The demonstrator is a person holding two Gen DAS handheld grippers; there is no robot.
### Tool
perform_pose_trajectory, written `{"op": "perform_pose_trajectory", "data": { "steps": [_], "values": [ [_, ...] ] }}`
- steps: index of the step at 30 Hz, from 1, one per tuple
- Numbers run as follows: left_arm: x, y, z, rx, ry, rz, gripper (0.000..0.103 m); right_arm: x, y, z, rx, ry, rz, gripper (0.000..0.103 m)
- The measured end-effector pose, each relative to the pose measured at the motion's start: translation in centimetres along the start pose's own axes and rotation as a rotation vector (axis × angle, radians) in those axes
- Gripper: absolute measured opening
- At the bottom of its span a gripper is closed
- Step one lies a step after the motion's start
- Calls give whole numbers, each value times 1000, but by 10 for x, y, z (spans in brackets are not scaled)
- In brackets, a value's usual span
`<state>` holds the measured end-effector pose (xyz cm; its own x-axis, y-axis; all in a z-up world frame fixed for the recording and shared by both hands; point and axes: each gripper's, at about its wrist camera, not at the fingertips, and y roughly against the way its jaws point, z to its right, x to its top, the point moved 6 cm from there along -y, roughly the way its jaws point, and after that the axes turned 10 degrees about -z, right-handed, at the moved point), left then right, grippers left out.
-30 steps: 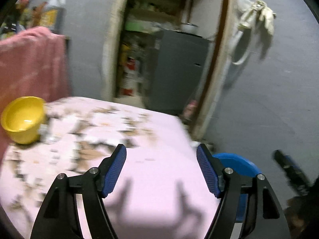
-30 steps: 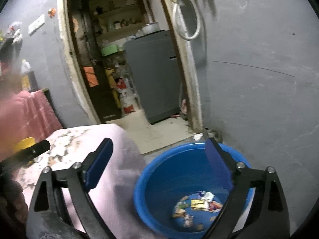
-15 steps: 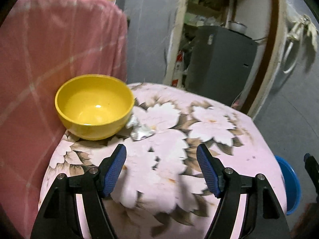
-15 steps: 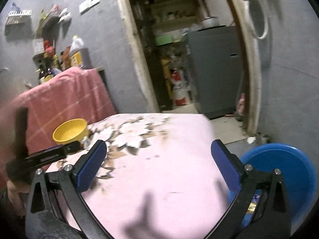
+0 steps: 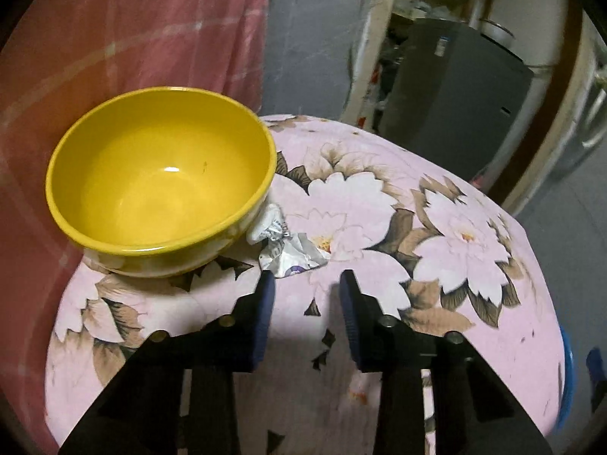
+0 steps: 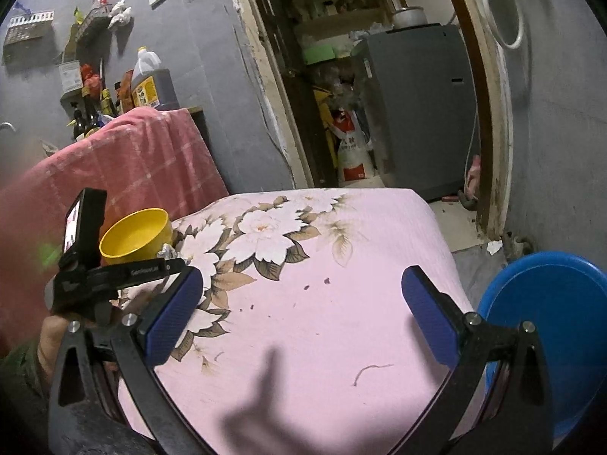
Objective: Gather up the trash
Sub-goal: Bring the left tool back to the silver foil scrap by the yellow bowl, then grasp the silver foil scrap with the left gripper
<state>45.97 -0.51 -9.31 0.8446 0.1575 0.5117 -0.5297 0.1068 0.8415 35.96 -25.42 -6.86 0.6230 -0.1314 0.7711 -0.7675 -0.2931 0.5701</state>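
That crumpled foil wrapper (image 5: 290,252) by the yellow bowl (image 5: 161,185) looks featherlight and crinkly; left gripper (image 5: 305,284), jaws just narrowed with nothing between them, should pinch its raised edge.

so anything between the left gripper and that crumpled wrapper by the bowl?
Nothing visible. The left gripper, jaws just narrowed and empty, sits just short of the wrapper. The yellow bowl touches the wrapper's far-left side, not the approach.

Count of things on and beside the flowered cover

One yellow bowl (image 5: 159,185) at far left, one crumpled silver wrapper (image 5: 290,252) touching its right side, one blue basin (image 6: 546,326) at near right, two grippers, one pink flowered cover (image 6: 341,303).
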Motion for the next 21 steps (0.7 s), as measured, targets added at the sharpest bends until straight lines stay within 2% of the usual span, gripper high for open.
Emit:
{"op": "perform_pose_trajectory", "data": {
  "steps": [4,6,12,15,17,18,20,21],
  "values": [
    [2,-5,-3,30,48,-15,5,-2,1,5,1,-16,-5,103],
    [2,-4,-7,35,61,-5,1,-3,3,6,0,-18,-6,103],
    [1,10,-7,20,38,55,0,-4,16,11,-9,-23,2,103],
    [-3,14,-6,-10,16,47,0,-4,22,12,-13,-26,10,103],
    [-7,12,-6,27,7,45,0,-3,25,11,-14,-22,16,103],
    [-7,12,-7,41,11,41,1,-2,25,11,-14,-22,19,103],
    [-7,7,-9,63,20,20,13,-1,25,12,-3,-28,22,103],
    [-6,5,-7,78,28,13,28,-1,24,11,3,-31,22,103]
  ]
}}
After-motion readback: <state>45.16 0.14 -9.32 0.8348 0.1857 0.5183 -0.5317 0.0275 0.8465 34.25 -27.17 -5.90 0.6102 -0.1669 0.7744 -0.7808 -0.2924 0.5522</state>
